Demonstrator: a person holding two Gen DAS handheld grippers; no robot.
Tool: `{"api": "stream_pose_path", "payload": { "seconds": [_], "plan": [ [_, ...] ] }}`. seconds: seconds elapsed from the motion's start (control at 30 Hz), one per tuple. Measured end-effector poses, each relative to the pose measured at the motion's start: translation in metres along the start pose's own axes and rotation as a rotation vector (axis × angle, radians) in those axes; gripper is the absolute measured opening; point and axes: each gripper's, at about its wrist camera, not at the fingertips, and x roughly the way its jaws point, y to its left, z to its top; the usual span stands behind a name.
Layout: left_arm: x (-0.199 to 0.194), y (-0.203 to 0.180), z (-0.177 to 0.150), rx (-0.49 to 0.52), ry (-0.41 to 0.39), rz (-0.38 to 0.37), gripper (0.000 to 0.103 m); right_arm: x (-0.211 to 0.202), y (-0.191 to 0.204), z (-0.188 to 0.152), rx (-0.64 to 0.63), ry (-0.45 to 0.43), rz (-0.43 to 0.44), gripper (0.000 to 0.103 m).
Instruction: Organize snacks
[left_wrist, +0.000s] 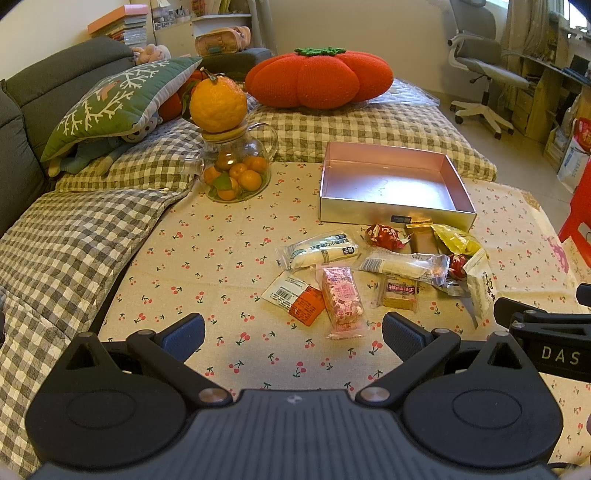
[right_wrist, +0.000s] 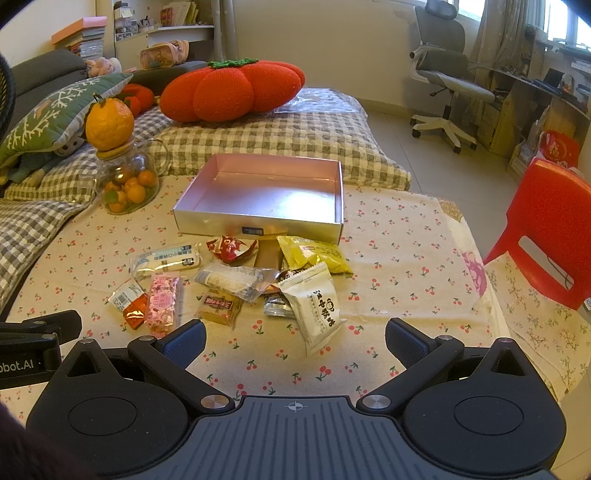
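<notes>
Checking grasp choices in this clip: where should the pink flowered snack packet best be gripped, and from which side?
Probably across its short width, near the middle, coming down from above. The pink flowered packet lies flat, long axis pointing away from the open left hand-held gripper. Its left edge overlaps the orange-and-white packet, so the fingers should straddle only the pink one.
</notes>
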Motion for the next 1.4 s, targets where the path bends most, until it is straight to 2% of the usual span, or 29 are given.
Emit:
{"api": "stream_pose_path", "payload": {
  "seconds": [0.5,0.7,0.77,0.87,1.03,1.17,1.27,1.4],
  "plan": [
    [0.007,-0.001,0.010,0.014,-0.013,-0.017,0.103,0.011,-0.002,0.008,0.002,-0.005,0.008,0.103],
    [0.026,-0.004,0.019,0.064,-0.059,-0.069,0.103,0.021,0.000,0.023,-0.082,-0.008,0.014,0.103],
    [0.038,-0.005,0.027,0.084,-0.047,-0.084,0.103,0.027,0.000,0.029,-0.109,-0.010,0.029,0.103],
    [0.053,-0.005,0.037,0.102,-0.029,-0.123,0.103,0.040,-0.004,0.040,-0.126,0.031,0.071,0.103],
    [0.077,-0.008,0.053,0.155,-0.015,-0.117,0.101,0.067,-0.020,0.061,-0.055,0.113,0.147,0.103],
    [0.101,-0.002,0.062,0.131,0.028,-0.140,0.100,0.089,-0.033,0.071,-0.003,0.132,0.161,0.103],
    [0.121,0.004,0.068,0.105,0.065,-0.110,0.096,0.108,-0.044,0.070,0.045,0.149,0.193,0.103],
    [0.144,0.016,0.075,0.085,0.086,-0.141,0.091,0.137,-0.059,0.071,0.099,0.177,0.234,0.102]
  ]
}}
